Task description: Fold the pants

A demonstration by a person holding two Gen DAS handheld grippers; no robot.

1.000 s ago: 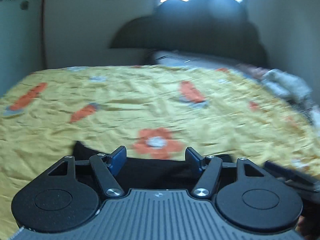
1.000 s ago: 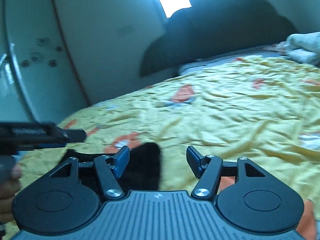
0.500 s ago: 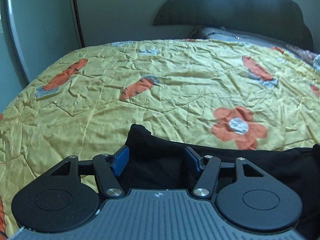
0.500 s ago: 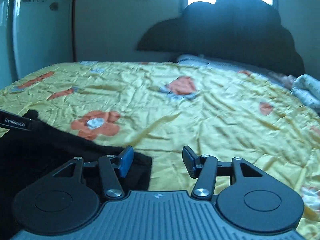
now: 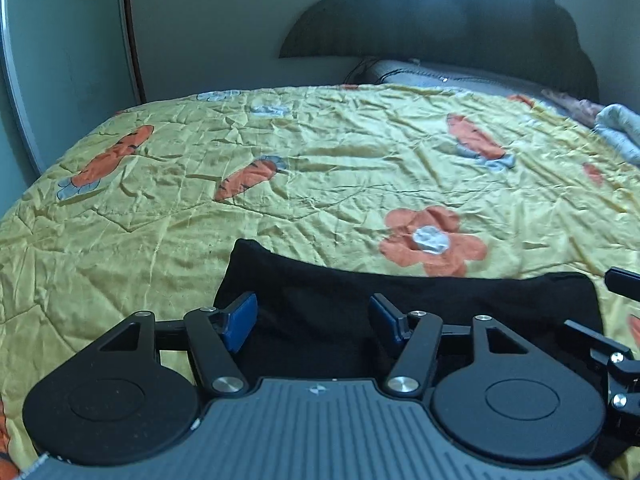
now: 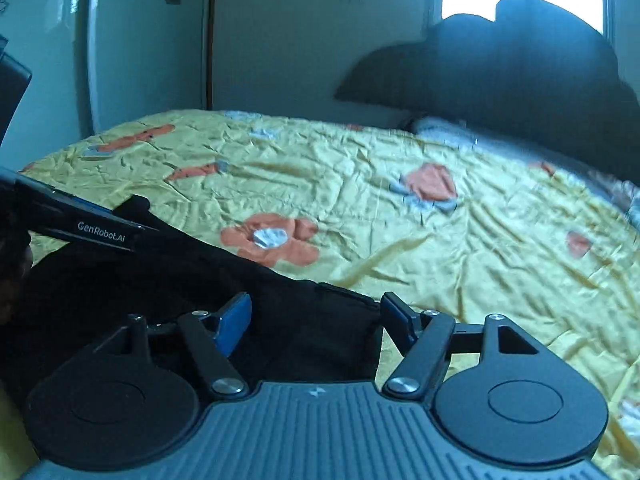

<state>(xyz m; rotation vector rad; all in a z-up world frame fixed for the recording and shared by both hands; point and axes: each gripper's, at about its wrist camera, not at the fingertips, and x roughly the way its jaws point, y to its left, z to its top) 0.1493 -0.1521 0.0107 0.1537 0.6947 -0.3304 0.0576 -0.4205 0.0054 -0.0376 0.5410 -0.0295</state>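
**Black pants on bed, both grippers over the cloth**

Left gripper [image 5: 313,322]: jaws well apart, blue pads clear of the cloth, nothing held; poised over the pants [image 5: 420,300] near their left edge. Right gripper [image 6: 316,318]: jaws opening, pants' right corner between them, not pinched. Pants: black, lying flat at the near edge of the yellow bedspread [image 5: 320,184]. Near part of the pants hidden behind the gripper bodies; folds unreadable in the dark cloth.
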